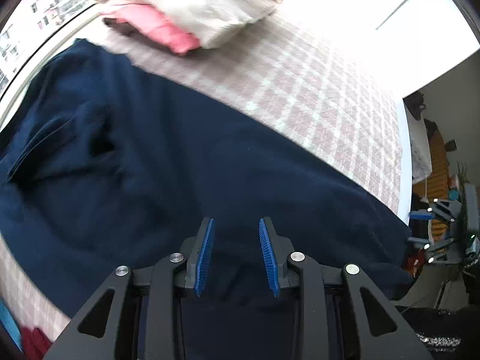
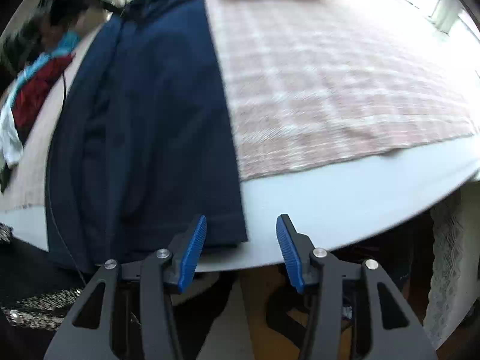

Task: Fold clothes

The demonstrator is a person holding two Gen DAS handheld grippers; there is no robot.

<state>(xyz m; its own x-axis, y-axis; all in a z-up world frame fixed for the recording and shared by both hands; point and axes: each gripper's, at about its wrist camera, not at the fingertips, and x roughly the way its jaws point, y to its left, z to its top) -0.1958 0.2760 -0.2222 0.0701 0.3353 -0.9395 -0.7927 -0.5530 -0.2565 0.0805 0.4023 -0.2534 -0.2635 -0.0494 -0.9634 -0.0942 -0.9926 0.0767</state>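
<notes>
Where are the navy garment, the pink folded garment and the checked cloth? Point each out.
navy garment (image 2: 156,120): right wrist view, middle of its body.
pink folded garment (image 1: 159,28): left wrist view, its top face.
checked cloth (image 2: 330,90): right wrist view, bare middle.

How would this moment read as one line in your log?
task: fold clothes | navy garment spread flat | left gripper open above it | right gripper open at hem

left tool (image 1: 236,225): jaws apart, empty | right tool (image 2: 241,222): jaws apart, empty

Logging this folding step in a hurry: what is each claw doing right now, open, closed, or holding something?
Left claw: open, nothing gripped, poised over the navy garment.
Right claw: open, empty, at the garment's hem corner by the table edge.
</notes>
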